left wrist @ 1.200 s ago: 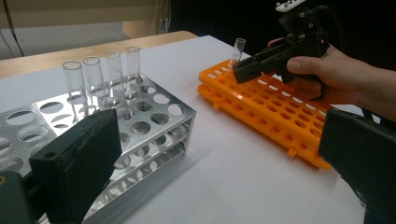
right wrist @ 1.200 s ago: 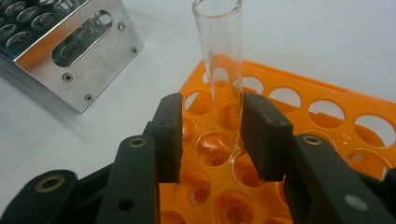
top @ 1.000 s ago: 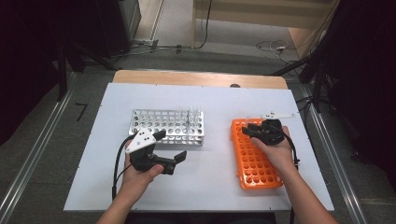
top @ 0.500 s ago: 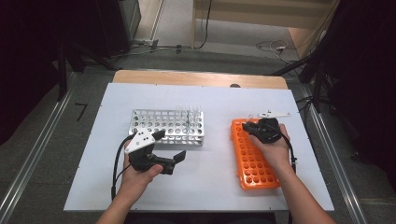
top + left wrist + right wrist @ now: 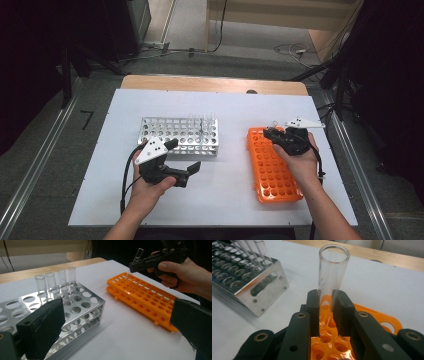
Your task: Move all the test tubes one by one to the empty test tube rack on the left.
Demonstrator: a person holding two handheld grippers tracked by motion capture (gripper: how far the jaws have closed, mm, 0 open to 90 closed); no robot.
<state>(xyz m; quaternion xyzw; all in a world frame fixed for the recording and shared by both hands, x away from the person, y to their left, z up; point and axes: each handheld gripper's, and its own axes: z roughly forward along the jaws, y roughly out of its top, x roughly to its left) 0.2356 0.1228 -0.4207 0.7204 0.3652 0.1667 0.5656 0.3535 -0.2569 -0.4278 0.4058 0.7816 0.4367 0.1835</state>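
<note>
My right gripper [image 5: 271,133] is shut on a clear glass test tube [image 5: 332,272], which it holds tilted over the far left corner of the orange rack [image 5: 272,170]. In the left gripper view the tube [image 5: 138,253] has its lower end just at the rack's holes [image 5: 145,300]. My left gripper [image 5: 186,161] hovers open and holds nothing, near the front of the metal rack [image 5: 175,134]. Several glass tubes [image 5: 57,280] stand upright in the far right end of that metal rack.
Both racks lie on a white tabletop [image 5: 225,195] with bare surface between them and in front. A wooden edge [image 5: 210,84] runs along the far side. Cables lie on the floor [image 5: 295,50] beyond the table.
The right gripper with its tube has shifted slightly over the far end of the orange rack. The left gripper has stayed where it was.
</note>
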